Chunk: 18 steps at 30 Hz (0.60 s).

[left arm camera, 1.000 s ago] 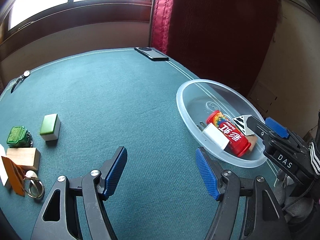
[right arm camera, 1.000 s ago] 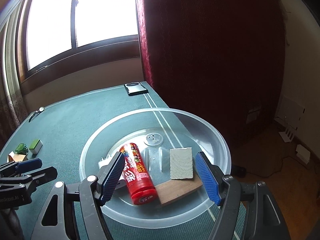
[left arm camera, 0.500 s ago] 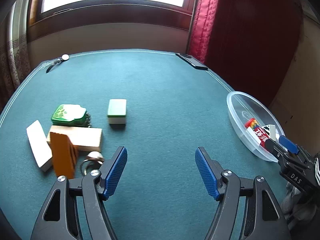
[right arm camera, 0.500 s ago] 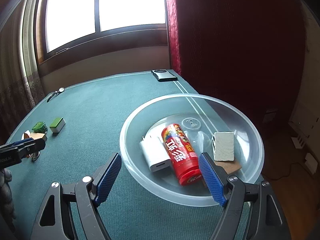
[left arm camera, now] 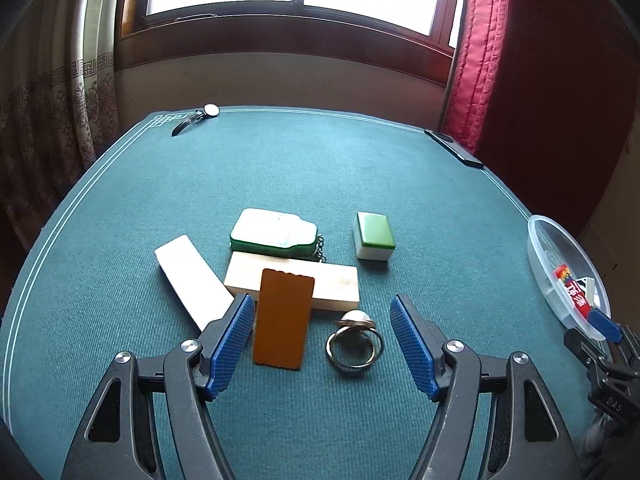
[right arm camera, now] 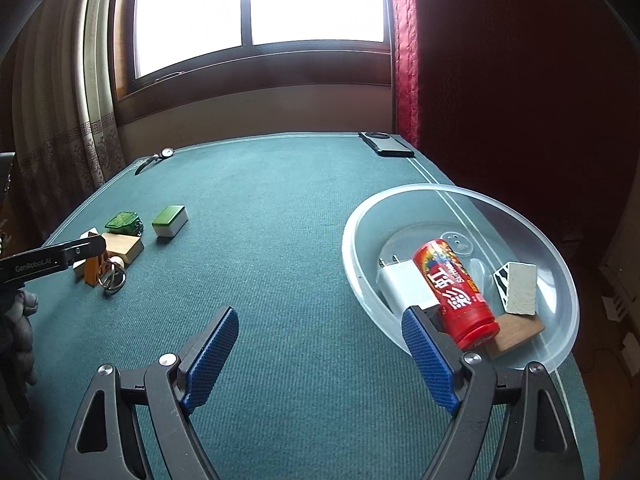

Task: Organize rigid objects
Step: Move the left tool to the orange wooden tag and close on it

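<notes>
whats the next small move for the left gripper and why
Probably ease the left gripper forward and down over the orange block, then close. Its jaws are open and empty, and that block, leaning on the wooden block, sits nearest between the fingers. The bowl already holds the red can, so the loose pieces seem bound there.

On the green table [left arm camera: 360,168] lie one white block [left arm camera: 188,276], one pale wooden block [left arm camera: 336,284], one orange slab [left arm camera: 282,316], one green tin [left arm camera: 272,234], one green-topped tile [left arm camera: 375,236], one metal ring [left arm camera: 354,346], one watch [left arm camera: 200,116], one dark phone [right arm camera: 386,145], and one clear bowl [right arm camera: 400,204] holding one red can [right arm camera: 456,288], one white charger [right arm camera: 402,284], one pale stone block [right arm camera: 520,288] and one brown wooden piece [right arm camera: 518,332].
</notes>
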Each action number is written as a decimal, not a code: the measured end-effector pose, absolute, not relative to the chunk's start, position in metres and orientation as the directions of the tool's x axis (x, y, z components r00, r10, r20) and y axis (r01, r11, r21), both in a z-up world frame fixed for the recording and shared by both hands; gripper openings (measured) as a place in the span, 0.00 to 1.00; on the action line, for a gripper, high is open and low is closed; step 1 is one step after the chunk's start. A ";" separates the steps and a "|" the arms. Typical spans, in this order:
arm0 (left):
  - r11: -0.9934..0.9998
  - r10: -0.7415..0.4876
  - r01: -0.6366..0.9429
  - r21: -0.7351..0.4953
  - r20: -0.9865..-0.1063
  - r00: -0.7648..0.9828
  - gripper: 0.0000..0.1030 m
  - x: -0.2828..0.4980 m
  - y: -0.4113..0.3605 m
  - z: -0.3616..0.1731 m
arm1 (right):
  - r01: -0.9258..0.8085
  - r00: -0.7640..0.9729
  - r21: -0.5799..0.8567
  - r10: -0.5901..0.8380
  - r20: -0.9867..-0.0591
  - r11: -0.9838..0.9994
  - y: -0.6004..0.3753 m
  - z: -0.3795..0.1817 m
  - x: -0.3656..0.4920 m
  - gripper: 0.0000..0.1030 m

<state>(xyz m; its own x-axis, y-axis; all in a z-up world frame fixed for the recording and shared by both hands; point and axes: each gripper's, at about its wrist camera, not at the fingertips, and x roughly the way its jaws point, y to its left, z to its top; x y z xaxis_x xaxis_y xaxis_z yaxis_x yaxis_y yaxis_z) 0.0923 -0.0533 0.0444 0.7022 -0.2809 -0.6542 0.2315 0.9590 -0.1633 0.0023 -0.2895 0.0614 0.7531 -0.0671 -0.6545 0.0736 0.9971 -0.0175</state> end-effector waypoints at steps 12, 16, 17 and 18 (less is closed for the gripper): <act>0.962 -0.266 0.236 -0.137 -0.663 0.700 0.62 0.106 -0.048 0.031 | -0.009 0.747 -0.014 -0.003 -0.665 1.000 -0.255 0.059 0.009 0.84; 0.957 -0.279 0.253 -0.139 -0.666 0.692 0.48 0.111 -0.050 0.031 | -0.028 0.737 -0.006 0.017 -0.676 1.000 -0.248 0.057 0.010 0.84; 0.955 -0.286 0.259 -0.143 -0.672 0.683 0.46 0.112 -0.050 0.029 | -0.033 0.734 -0.002 0.023 -0.678 0.999 -0.247 0.057 0.011 0.84; 0.955 -0.285 0.258 -0.143 -0.673 0.682 0.45 0.112 -0.051 0.029 | -0.036 0.732 0.002 0.028 -0.681 0.999 -0.246 0.056 0.011 0.84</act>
